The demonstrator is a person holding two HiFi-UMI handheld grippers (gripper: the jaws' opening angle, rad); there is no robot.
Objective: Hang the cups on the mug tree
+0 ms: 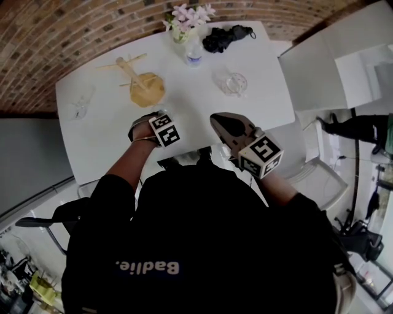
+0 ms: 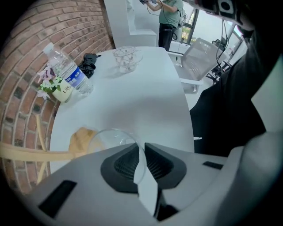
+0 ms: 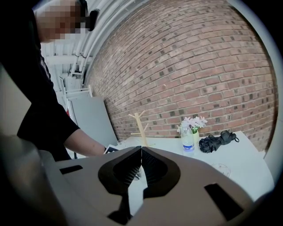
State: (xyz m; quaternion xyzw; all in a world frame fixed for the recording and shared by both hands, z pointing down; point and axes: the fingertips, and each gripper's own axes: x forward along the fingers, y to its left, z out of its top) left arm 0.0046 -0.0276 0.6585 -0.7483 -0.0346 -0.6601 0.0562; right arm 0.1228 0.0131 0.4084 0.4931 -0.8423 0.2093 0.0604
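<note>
Nearest to me, the right gripper hangs over the near edge of the white table. Its jaws are clenched together with nothing between them. I judge it is parked there so the other arm has room to work.

Just left of it and a little farther in, the left gripper has its pads pinched on the thin wall of a clear glass cup. The rest of the cup bulges out to the left of the jaws. Gripping the wall leaves the handle free to take a peg, though I can't make out the handle in any view. Glass this thin is slippery, so I would keep the squeeze firm and move slowly.

Just beyond the held cup stands the wooden mug tree, and none of its pegs carries a cup. One peg crosses the left gripper view close on the left, so the cup is already near its target. The next move looks like lining the handle up with a peg.

Two more clear cups wait on the table: a left-hand cup, well apart from the tree, and a far-right cup. So the job is only beginning.

Along the far edge sit a water bottle, a small vase of flowers and a black folded bundle, with the brick wall behind them. They are clear of the tree and shouldn't get in the way.
</note>
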